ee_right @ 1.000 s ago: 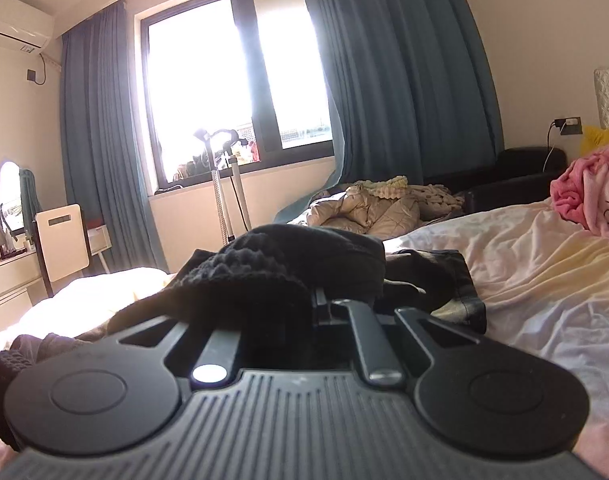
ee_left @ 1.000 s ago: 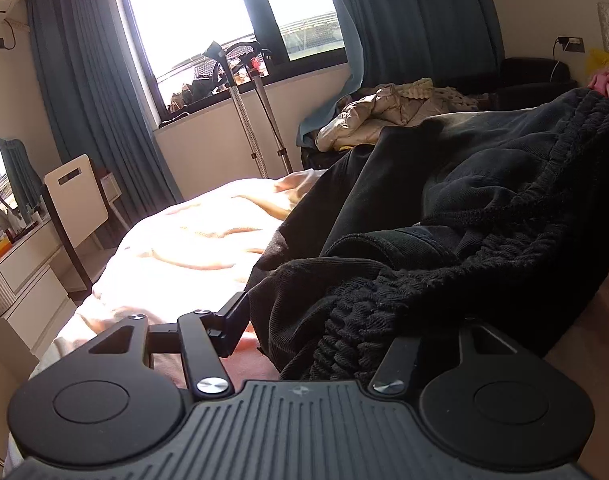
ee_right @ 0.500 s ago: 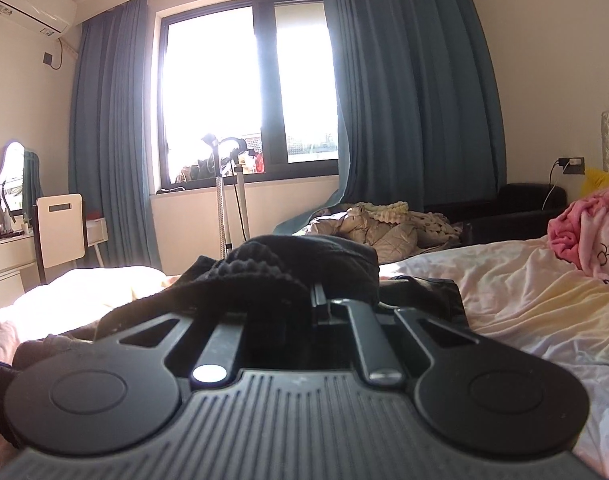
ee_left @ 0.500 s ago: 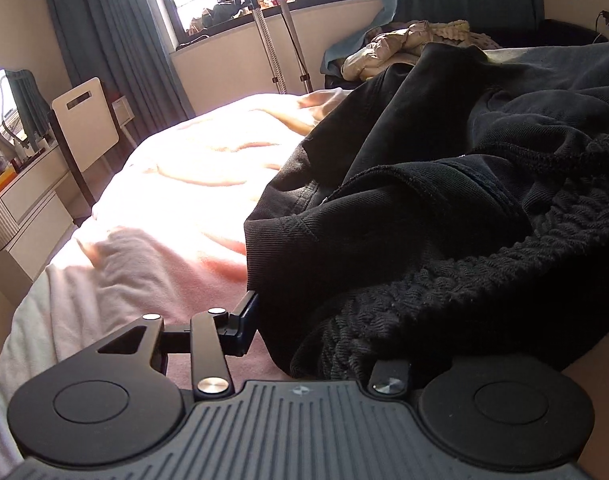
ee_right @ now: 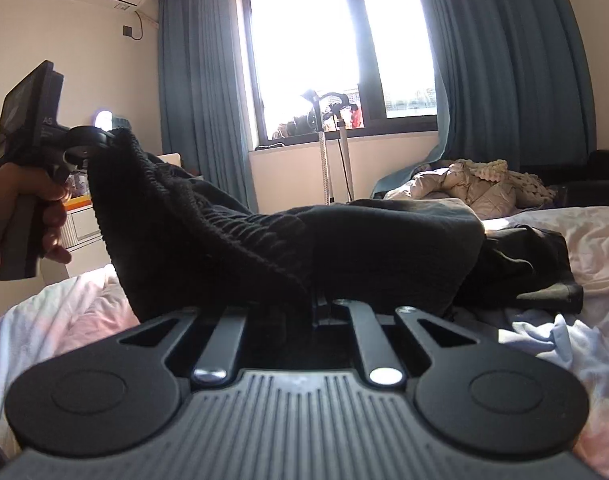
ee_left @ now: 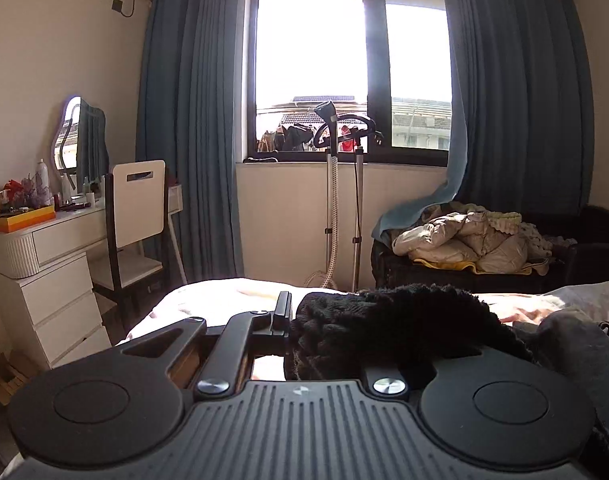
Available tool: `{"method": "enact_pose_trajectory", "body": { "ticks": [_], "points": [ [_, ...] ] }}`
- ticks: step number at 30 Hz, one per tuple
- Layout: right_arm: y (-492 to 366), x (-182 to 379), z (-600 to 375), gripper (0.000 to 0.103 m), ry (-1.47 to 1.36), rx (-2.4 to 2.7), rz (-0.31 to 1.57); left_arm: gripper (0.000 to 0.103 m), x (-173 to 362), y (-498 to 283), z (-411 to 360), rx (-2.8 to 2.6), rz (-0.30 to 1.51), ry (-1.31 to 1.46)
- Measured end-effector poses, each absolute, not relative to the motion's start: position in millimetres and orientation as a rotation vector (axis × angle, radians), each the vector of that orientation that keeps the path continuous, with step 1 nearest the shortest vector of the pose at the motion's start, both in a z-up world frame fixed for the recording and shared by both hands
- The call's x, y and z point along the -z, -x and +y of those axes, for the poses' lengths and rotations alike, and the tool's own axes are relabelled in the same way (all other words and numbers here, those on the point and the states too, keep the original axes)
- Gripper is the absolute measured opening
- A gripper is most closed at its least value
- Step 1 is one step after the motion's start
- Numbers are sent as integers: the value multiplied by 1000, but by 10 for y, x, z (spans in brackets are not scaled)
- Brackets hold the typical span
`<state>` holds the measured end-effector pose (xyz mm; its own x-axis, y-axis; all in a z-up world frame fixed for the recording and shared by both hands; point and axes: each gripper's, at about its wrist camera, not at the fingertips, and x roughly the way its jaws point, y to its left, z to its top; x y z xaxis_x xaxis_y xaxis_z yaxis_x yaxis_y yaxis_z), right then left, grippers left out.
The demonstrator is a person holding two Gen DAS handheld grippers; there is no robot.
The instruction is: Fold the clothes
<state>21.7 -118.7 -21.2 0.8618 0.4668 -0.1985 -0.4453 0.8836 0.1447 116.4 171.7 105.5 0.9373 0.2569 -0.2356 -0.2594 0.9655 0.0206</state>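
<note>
Both grippers pinch the black garment's (ee_right: 264,240) ribbed waistband above the bed (ee_right: 584,240): left gripper (ee_right: 100,148) just closed, right gripper (ee_right: 316,304) clamped. Lift evenly, keeping the band taut.

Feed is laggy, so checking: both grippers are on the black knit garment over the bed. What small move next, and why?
Probably draw both grippers apart and up. The left gripper, whose jaws have just been closing, and the right gripper each pinch the black knit garment, which sags bunched between them, its far end heaped on the bed.
</note>
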Motion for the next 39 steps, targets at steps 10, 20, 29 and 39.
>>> {"method": "enact_pose_trajectory", "body": {
  "ticks": [10,20,29,39],
  "points": [
    [-431,-193,546,12,2,-870,139,11,-1369,-2001,3119,-383,257,55],
    [-984,738,1503,13,76,-979,372,13,-95,-2649,3859,-500,450,73],
    [-900,560,1287,65,30,-1004,428,44,-113,-2321,4107,-482,538,280],
    [-222,51,392,75,113,-921,348,75,-519,-1154,3700,-438,494,204]
  ]
}}
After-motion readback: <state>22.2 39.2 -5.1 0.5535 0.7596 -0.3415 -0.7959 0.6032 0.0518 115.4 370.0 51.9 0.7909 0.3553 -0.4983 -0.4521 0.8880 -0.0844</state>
